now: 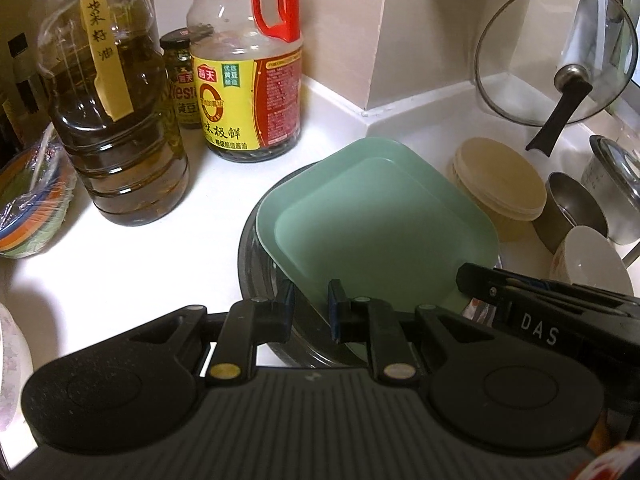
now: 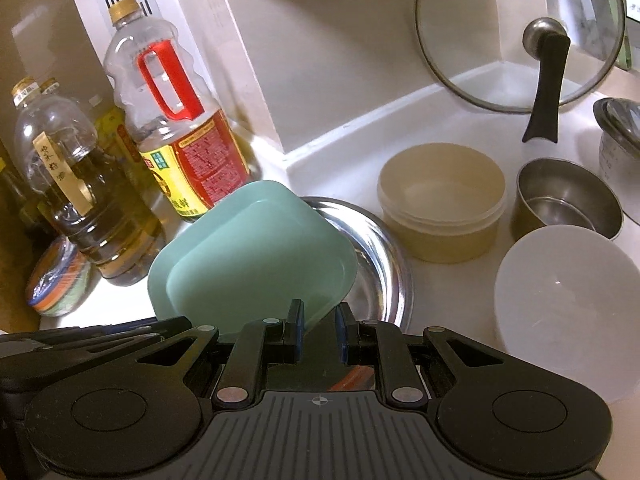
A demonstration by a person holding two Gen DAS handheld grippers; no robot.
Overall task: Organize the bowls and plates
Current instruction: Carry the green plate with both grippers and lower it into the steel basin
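Both wrist cams look steeply down past their jaws, close to the desk [image 1: 120, 280]. Shared ahead of the jaws: green plate [image 1: 376, 224] [image 2: 256, 256], glass lid [image 1: 556, 52] [image 2: 520, 32], soy bottle [image 1: 248, 92] [image 2: 176, 120].

On your white counter [image 1: 132, 264] stand an oil bottle [image 1: 116, 128] with a handwritten paper label, a small jar [image 1: 182, 76] behind it, and a soy sauce bottle [image 1: 248, 80] with a red handle, all grouped near the left wall. You have a glass lid [image 2: 516, 32] with a black handle leaning upright against the back wall, and a wrapped roll of coloured bands [image 2: 56, 280] lying at the oil bottle's foot. At the far left more bottles [image 2: 32, 96] stand in shadow, too dim to identify.
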